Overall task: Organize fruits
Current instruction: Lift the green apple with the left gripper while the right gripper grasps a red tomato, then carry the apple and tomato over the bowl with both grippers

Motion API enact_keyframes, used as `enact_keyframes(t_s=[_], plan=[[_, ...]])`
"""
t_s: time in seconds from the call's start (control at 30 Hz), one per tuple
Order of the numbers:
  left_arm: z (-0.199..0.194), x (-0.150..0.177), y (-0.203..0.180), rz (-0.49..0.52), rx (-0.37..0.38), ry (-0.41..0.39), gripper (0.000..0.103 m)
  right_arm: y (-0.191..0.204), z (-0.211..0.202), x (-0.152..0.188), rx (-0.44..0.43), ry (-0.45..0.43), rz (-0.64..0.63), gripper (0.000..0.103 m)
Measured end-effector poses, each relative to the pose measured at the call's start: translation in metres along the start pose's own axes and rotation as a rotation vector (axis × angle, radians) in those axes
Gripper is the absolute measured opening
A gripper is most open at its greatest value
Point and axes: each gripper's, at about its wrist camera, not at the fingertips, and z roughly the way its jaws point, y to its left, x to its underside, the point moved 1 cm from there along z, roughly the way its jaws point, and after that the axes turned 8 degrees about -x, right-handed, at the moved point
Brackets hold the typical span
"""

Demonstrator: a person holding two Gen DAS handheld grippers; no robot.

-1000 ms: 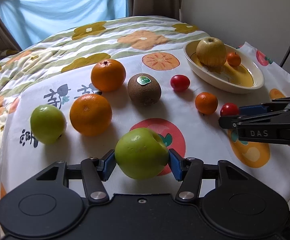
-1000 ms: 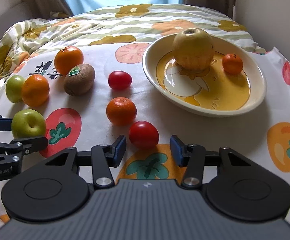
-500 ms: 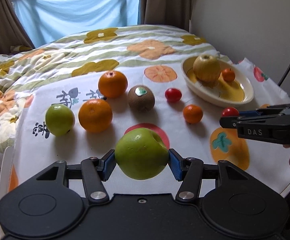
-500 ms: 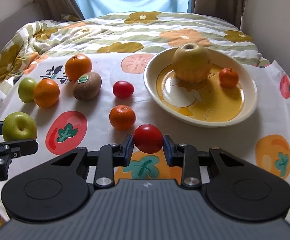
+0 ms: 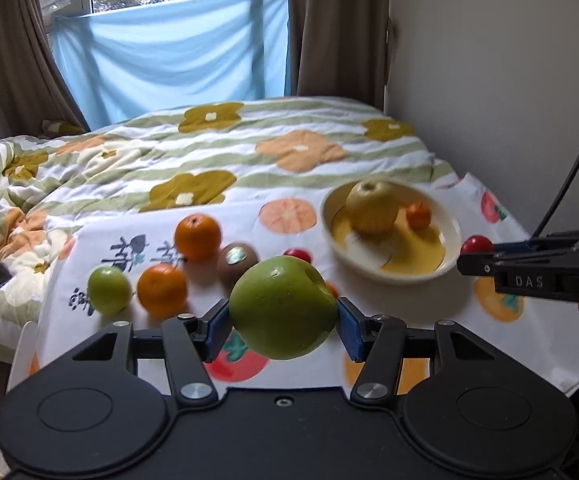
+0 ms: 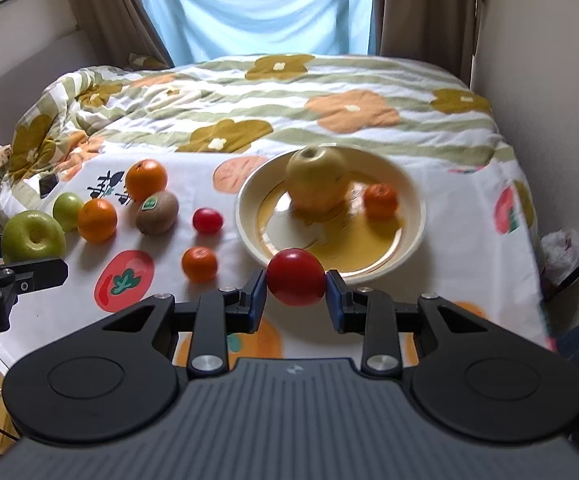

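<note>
My left gripper [image 5: 282, 322] is shut on a green apple [image 5: 282, 307] and holds it in the air above the table's front; it also shows in the right wrist view [image 6: 32, 237]. My right gripper [image 6: 295, 294] is shut on a red tomato [image 6: 296, 277], lifted just in front of the cream bowl [image 6: 413, 236]. The bowl holds a yellow pear [image 6: 316, 178] and a small mandarin [image 6: 380, 200]. In the left wrist view the right gripper [image 5: 475, 258] holds the tomato [image 5: 476, 245] beside the bowl [image 5: 451, 256].
On the fruit-print cloth lie two oranges [image 6: 146, 179] [image 6: 97, 220], a kiwi [image 6: 157, 212], a small green apple [image 6: 67, 211], a second tomato [image 6: 207, 220] and a mandarin [image 6: 199, 264]. A flowered quilt [image 6: 289, 100] lies behind. A wall stands at the right.
Both grippers have risen with their fruit. The right gripper shut on the tomato and lifted it towards the bowl. The left one lifted the green apple higher.
</note>
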Motion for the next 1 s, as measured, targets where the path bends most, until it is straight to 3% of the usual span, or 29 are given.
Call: enact_keyframes(t_s=[0.17,0.43,1.0], plan=[[0.0,-0.013,-0.024,-0.021,0.029,-0.024,0.06,-0.027,-0.013,-0.009,0.004,-0.012,-0.016,0.047],[0.023,-0.031,-0.062,0.041,0.095,-0.024,0.06,-0.058,-0.017,-0.01,0.044,-0.019,0.023,0.047],[0.117,-0.052,-0.121,0.206,0.216,0.085,0.06,-0.1,0.004,-0.022,0.141,-0.017,0.15,0.047]])
